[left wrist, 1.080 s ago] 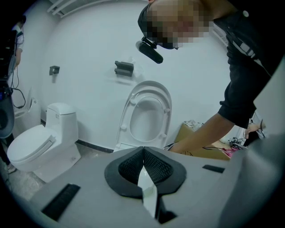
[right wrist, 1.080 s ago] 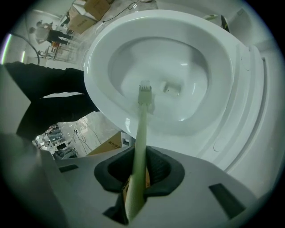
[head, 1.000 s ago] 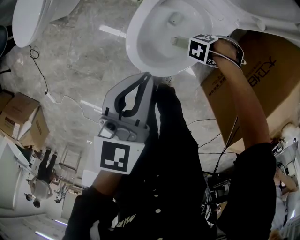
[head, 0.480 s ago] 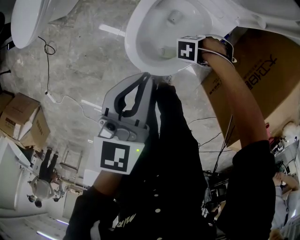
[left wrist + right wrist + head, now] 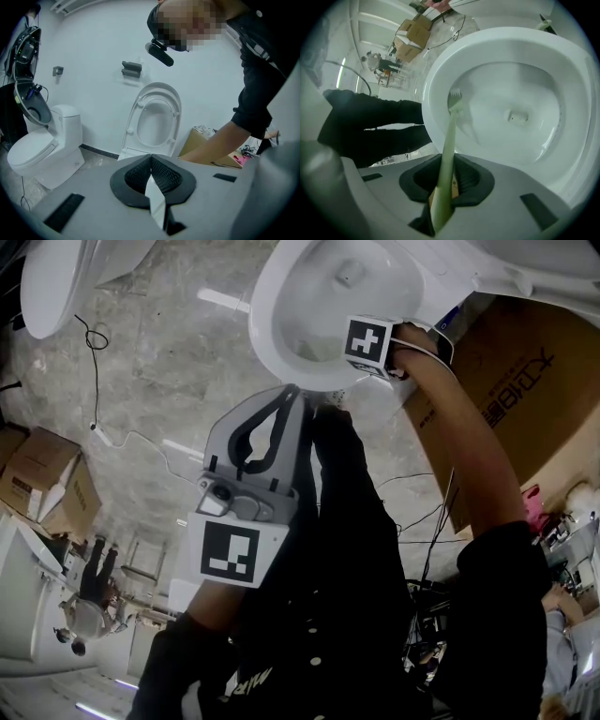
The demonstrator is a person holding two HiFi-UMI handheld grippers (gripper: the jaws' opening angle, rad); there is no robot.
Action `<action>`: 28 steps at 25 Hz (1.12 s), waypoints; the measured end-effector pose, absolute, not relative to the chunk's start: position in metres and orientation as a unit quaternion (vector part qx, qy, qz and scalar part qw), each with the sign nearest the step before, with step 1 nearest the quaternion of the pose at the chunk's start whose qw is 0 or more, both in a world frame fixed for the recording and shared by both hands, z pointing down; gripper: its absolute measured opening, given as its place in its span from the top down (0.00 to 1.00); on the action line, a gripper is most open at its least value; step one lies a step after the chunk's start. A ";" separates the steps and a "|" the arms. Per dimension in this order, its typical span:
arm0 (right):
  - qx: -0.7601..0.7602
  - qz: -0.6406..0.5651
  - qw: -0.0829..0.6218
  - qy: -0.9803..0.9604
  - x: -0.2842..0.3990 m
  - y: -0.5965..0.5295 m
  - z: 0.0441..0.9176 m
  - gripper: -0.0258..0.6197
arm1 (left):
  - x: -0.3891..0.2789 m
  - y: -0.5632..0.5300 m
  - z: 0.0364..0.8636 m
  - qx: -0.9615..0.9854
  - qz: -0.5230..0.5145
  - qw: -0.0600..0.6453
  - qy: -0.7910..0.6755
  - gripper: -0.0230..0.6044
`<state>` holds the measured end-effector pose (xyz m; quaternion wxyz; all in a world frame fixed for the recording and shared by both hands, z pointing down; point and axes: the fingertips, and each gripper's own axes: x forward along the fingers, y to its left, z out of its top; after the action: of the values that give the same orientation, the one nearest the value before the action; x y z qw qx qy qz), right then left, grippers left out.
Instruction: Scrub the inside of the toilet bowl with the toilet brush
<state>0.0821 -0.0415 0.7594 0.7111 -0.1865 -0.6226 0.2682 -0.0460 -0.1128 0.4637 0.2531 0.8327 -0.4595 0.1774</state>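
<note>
Right tool point(image 5: 448, 182) pinches the toilet brush point(image 5: 451, 131) handle, long axis pointing straight into the toilet bowl point(image 5: 520, 37), bristles on its inner wall. Left tool point(image 5: 151, 174) is pressed together, empty.

Glossy ceramic toilet bowl point(image 5: 520, 84), marble-look floor point(image 5: 159, 362)

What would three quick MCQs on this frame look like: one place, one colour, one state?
1. Where is the brush head?
A. on the floor
B. against the inner wall of the bowl
C. on the cardboard box

2. What colour is the brush handle?
A. red
B. black
C. pale green

3. How do the left gripper jaws stand?
A. together, holding nothing
B. wide apart
C. shut on the brush

Answers:
1 B: in the right gripper view the bristles lie on the white wall just inside the rim.
2 C: the shaft looks pale green there.
3 A: the left gripper view shows them meeting with nothing between.
</note>
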 end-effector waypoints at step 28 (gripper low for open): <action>0.124 0.507 0.466 -0.715 -0.005 -0.022 0.760 0.82 | -0.028 -0.106 0.457 0.841 0.170 0.262 -0.442 0.92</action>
<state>-0.0049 -0.0223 0.7602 0.4656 0.1239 -0.7148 0.5069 -0.0278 -0.1062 0.4570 0.2619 0.8410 -0.4417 0.1702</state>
